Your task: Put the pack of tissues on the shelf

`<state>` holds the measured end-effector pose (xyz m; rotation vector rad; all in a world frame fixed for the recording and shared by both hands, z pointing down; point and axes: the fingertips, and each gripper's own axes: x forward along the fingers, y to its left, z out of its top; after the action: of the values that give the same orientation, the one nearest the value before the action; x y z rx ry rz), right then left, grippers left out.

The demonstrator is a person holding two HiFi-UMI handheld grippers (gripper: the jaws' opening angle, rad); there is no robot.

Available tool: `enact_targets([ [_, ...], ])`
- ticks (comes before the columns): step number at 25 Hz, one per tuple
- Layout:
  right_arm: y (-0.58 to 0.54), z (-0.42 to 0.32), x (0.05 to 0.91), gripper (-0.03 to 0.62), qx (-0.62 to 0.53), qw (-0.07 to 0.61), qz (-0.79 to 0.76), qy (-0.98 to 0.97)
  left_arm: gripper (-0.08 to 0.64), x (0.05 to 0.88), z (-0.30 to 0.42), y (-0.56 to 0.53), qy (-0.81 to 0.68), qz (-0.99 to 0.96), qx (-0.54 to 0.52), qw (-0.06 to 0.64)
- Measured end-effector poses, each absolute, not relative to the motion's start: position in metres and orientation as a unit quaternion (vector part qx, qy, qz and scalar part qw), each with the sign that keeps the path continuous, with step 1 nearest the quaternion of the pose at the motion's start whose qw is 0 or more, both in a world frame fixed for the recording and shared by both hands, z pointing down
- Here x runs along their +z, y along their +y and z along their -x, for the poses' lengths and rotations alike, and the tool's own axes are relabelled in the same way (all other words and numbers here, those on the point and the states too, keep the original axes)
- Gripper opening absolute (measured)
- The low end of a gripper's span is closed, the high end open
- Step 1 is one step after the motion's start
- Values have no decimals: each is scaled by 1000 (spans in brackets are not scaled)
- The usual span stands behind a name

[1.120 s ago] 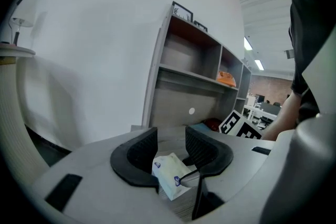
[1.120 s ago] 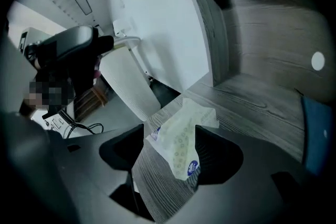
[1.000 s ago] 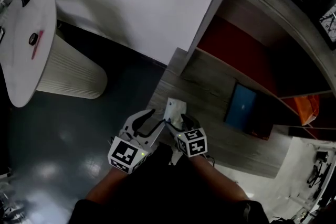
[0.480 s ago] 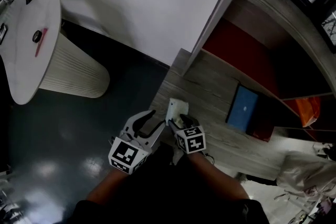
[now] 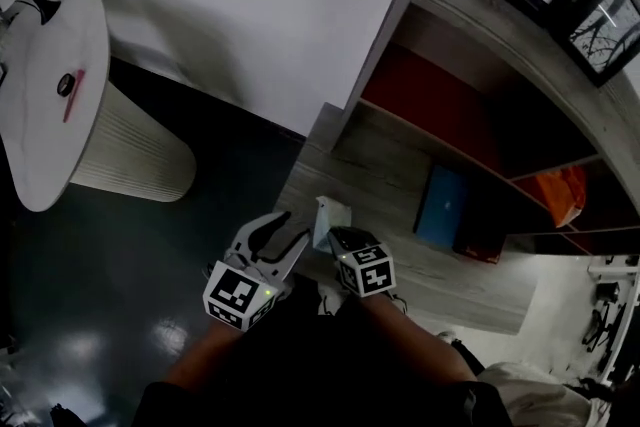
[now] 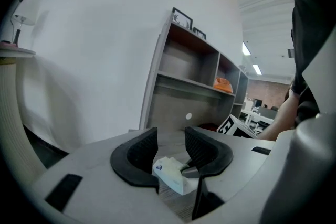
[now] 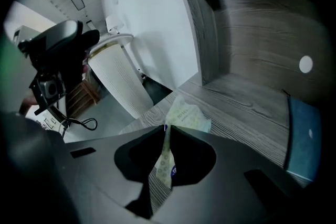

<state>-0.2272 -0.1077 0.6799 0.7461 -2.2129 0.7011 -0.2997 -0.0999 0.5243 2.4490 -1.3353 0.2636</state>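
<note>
Presently the right hand-held gripper [image 7: 167,150], jaws just closing, is clenched on the pack of tissues [image 7: 186,113] at the shelf's lowest board [image 7: 247,107], the left hand-held gripper [image 6: 171,143] released; placement judged not yet done.

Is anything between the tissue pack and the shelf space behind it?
Nothing visible. The right gripper has just closed its jaws on the tissue pack; the shelf board beyond is bare, the blue object lies aside.
</note>
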Motion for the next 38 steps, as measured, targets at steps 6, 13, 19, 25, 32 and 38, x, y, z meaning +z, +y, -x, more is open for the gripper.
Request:
enact_targets([
  [6, -113, 207, 640, 34, 263, 305, -300, -865, 172, 513, 285, -110, -453, -873, 84, 162],
  [13, -113, 159, 590, 29, 250, 254, -310, -881, 171, 502, 244, -123, -431, -887, 88, 143],
  [19, -112, 101, 552, 29, 237, 220, -326, -888, 170, 483, 188, -126, -410, -899, 93, 125],
  [25, -113, 34, 519, 28, 232, 181, -343, -892, 170, 469, 130, -125, -404, -902, 100, 114],
  [32, -102, -54, 490, 28, 216, 159, -349, -898, 158, 445, 56, -126, -412, -901, 92, 95],
  [38, -90, -136, 472, 28, 202, 142, -356, -901, 153, 433, -22, -117, -412, -903, 88, 82],
])
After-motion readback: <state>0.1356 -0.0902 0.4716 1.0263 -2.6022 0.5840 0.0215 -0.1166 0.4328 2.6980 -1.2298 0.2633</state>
